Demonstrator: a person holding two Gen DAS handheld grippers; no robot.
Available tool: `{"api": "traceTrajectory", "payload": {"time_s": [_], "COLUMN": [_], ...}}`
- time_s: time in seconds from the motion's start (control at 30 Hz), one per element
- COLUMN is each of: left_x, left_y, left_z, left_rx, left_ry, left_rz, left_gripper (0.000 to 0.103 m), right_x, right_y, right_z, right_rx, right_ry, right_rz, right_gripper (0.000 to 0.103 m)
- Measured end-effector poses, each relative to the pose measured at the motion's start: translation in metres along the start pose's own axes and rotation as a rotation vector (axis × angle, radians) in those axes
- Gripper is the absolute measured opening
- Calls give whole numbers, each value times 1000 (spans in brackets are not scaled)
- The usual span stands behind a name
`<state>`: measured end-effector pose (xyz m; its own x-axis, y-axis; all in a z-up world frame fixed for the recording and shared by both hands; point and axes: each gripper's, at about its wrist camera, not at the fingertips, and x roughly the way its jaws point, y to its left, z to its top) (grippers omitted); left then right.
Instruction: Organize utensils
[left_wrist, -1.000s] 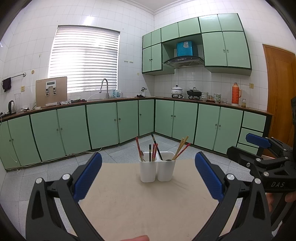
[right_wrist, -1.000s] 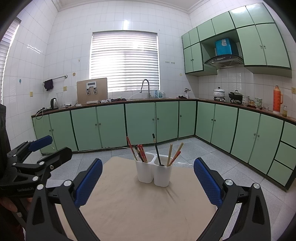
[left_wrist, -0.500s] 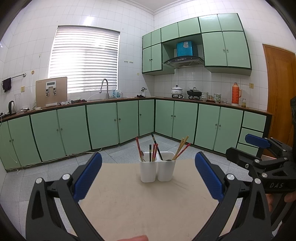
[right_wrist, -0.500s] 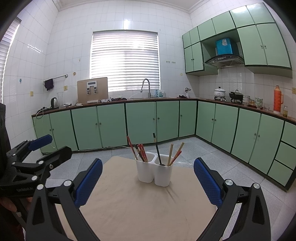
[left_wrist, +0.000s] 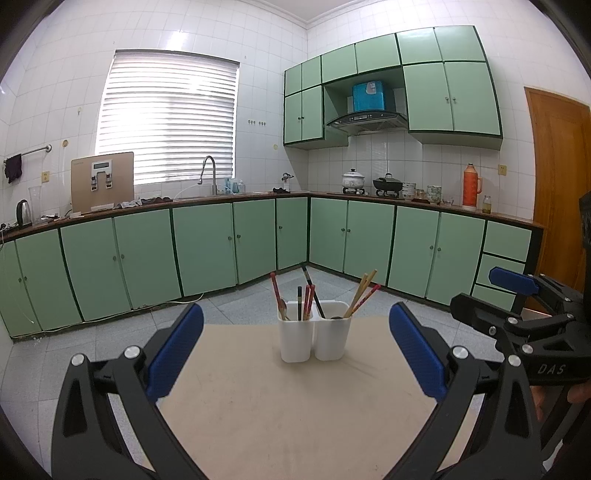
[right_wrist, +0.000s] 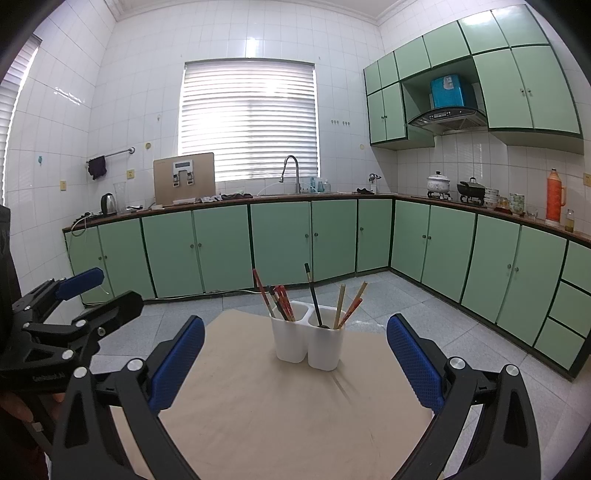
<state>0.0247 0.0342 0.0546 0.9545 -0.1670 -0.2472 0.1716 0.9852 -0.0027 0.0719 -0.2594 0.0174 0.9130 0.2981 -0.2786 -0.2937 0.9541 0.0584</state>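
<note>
A white two-compartment utensil holder (left_wrist: 314, 330) (right_wrist: 307, 339) stands upright near the far edge of the beige table (left_wrist: 288, 413) (right_wrist: 280, 413). Its left compartment holds red and dark chopsticks (left_wrist: 308, 301) (right_wrist: 279, 301) and a spoon. Its right compartment holds wooden chopsticks (left_wrist: 364, 290) (right_wrist: 345, 304) and a black-handled utensil (right_wrist: 313, 293). My left gripper (left_wrist: 295, 347) is open and empty, short of the holder. My right gripper (right_wrist: 295, 350) is open and empty, also short of it. Each gripper shows at the edge of the other's view, the right one (left_wrist: 524, 317) and the left one (right_wrist: 74, 314).
Green base cabinets (left_wrist: 207, 247) with a worktop run along the back and right walls, with a sink tap (left_wrist: 208, 173), pots (left_wrist: 352, 179) and an orange thermos (left_wrist: 472, 184). A wooden door (left_wrist: 554, 192) is at the right. Grey tiled floor surrounds the table.
</note>
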Motion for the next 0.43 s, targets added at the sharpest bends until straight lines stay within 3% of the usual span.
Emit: {"api": "traceTrajectory", "payload": {"time_s": [0.43], "left_x": [4], "left_y": [4], "left_z": [-3], "left_rx": [-5], "left_ry": [9], "left_rz": [1], "left_gripper": [98], "right_x": [1], "right_y": [-1], "right_z": [-4], "right_rx": [6], "right_ry": [7], "right_rz": [-1], "right_gripper": [97]}}
